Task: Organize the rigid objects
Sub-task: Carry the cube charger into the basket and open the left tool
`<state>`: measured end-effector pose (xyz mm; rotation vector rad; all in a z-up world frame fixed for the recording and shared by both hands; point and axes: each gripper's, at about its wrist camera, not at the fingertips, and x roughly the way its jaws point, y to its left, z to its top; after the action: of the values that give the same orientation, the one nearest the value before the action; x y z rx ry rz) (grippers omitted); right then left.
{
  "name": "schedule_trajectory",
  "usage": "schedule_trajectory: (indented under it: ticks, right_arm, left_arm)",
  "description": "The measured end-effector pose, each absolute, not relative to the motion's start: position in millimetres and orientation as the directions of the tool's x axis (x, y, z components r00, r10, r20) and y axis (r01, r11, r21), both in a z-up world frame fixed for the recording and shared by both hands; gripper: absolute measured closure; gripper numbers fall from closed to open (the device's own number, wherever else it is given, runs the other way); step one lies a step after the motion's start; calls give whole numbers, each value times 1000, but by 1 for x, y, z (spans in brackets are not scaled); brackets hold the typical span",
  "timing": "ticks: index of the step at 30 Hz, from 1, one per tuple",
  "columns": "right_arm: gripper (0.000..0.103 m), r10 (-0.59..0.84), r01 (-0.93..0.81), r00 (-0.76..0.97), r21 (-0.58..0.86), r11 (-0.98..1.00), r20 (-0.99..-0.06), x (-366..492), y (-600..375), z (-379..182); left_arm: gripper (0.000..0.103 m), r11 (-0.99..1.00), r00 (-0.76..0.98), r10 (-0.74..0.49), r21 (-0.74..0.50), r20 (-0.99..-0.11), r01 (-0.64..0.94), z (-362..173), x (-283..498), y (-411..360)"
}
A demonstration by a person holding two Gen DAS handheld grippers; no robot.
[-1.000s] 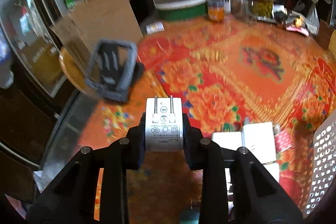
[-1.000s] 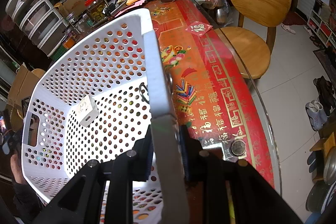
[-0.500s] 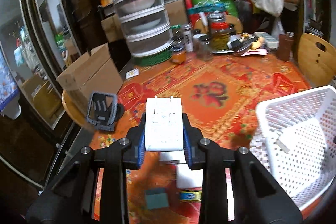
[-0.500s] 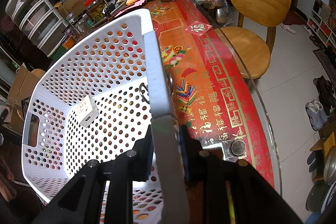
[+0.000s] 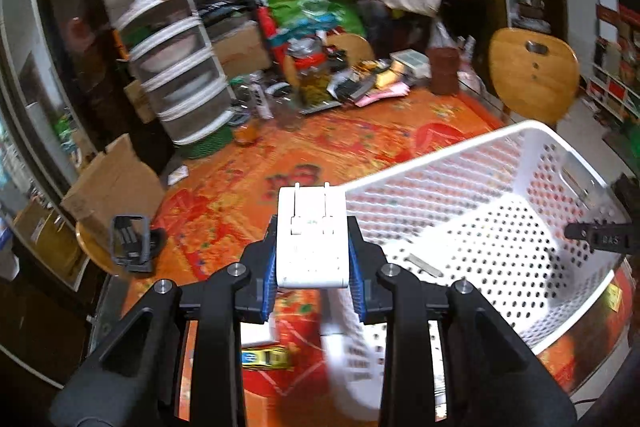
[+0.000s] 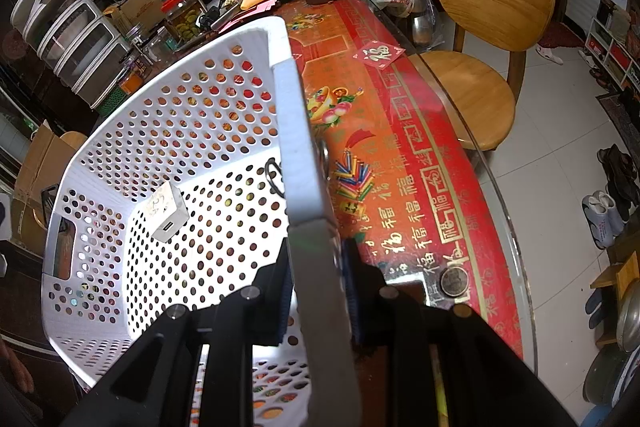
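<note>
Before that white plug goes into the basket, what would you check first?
1. Left gripper holds white charger firmly: ok.
2. Right gripper clamps basket rim: ok.
3. Charger above basket opening: not ok, it sits near the rim corner.
4. Landing space beside the charger already inside: ok.
5. Height above basket floor: cannot tell.

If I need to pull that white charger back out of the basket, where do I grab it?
Take the white USB charger across its two broad flat faces, coming from above through the open top of the white perforated basket. It lies alone on the basket floor, clear of the walls, so the fingers should have room on both sides.
</note>
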<state>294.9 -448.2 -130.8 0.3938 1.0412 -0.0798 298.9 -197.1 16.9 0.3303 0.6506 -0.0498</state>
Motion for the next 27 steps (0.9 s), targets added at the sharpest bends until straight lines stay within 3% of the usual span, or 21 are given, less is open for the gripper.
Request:
schedule_trajectory:
  ticks: [22,24,26,27]
  right_arm:
    - [81,120,249,509,280,927,-852,295,-448,-131]
    - [81,120,250,509,279,927,-852,295,-448,-131]
    - [81,120,250,509,280,927,-852,295,-448,-131]
    - [81,121,250,509,280,927,-852,295,-448,-131]
  left_arm:
    - [76,928,660,39,273,-750,255,-71,341,-233]
    - [70,925,672,-3,253,-741,283,-70,338,-231]
    - [34,924,694,-29,245,-720,293,-64,330,-226]
    - [26,927,717,-50,236,-695,293,-57,323,-219]
